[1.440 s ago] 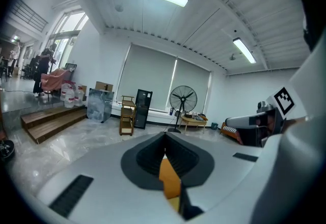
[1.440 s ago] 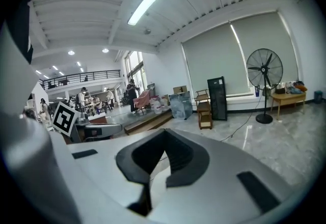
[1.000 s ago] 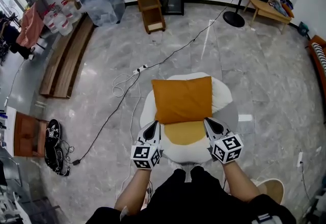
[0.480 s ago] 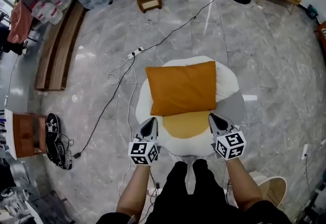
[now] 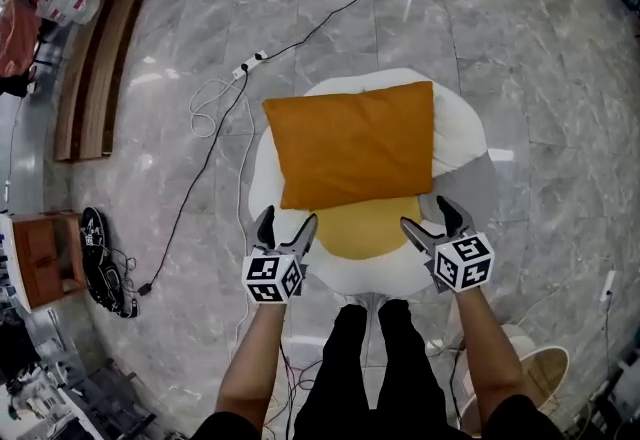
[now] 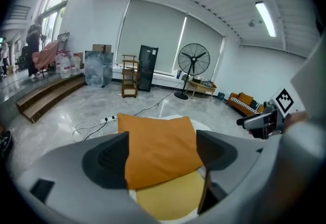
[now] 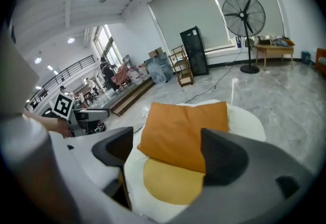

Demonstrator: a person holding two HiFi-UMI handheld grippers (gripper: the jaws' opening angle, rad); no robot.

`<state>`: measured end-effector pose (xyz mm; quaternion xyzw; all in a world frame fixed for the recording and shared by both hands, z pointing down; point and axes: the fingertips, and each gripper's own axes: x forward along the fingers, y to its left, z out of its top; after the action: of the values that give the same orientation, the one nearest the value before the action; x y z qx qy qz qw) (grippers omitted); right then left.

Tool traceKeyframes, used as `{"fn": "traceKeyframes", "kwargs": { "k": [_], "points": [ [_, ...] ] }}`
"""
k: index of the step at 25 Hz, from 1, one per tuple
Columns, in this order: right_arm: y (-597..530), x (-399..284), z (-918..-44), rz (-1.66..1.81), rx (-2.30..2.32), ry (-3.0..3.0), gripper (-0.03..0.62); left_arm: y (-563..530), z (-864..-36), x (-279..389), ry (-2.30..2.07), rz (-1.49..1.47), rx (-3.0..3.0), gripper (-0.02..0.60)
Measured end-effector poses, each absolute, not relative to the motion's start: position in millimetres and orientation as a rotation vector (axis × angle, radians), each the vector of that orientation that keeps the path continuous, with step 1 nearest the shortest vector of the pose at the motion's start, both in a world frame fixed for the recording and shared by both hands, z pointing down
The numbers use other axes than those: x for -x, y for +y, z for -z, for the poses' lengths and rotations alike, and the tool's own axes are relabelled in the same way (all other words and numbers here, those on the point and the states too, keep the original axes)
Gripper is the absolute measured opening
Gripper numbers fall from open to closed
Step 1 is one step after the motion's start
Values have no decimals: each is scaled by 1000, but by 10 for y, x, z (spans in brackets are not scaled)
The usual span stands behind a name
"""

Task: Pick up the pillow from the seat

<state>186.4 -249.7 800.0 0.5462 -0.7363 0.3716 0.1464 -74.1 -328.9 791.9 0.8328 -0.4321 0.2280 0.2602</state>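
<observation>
Now: pillow (image 5: 350, 143) flat on seat (image 5: 462, 143), just ahead of my L gripper (image 5: 287, 222) & R gripper (image 5: 428, 215); jaws opening, nothing between.

No word, label, brand name, number or sign can be read on anything in the head view or either gripper view.

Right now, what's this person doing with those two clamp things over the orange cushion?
A person stands over a round white seat, holding a two-jaw gripper in each hand. The left gripper and the right gripper point at the near corners of the orange pillow, which lies flat on the seat. The jaws of both are opening, with nothing pinched between them; the pillow has not been picked up yet.
</observation>
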Motion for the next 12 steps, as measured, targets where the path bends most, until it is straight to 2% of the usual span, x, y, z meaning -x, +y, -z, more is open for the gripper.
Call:
{"fn": "traceKeyframes", "kwargs": {
  "k": [4,8,12],
  "points": [
    [-2723,-2128,-8435,-1150,-1615,-2102,580,-3441,-8506,679,-1129,-631,-2170,528],
    [-2958,-2377,-8959,-1156,-1600,-2066,589,-3587,-9063,739,-1084,-695,-2126,569],
    [-3212,-2604,-9573,-1244,-1593,-2027,589,-3801,-9576,847,-1059,-734,-2076,575]
  ]
}}
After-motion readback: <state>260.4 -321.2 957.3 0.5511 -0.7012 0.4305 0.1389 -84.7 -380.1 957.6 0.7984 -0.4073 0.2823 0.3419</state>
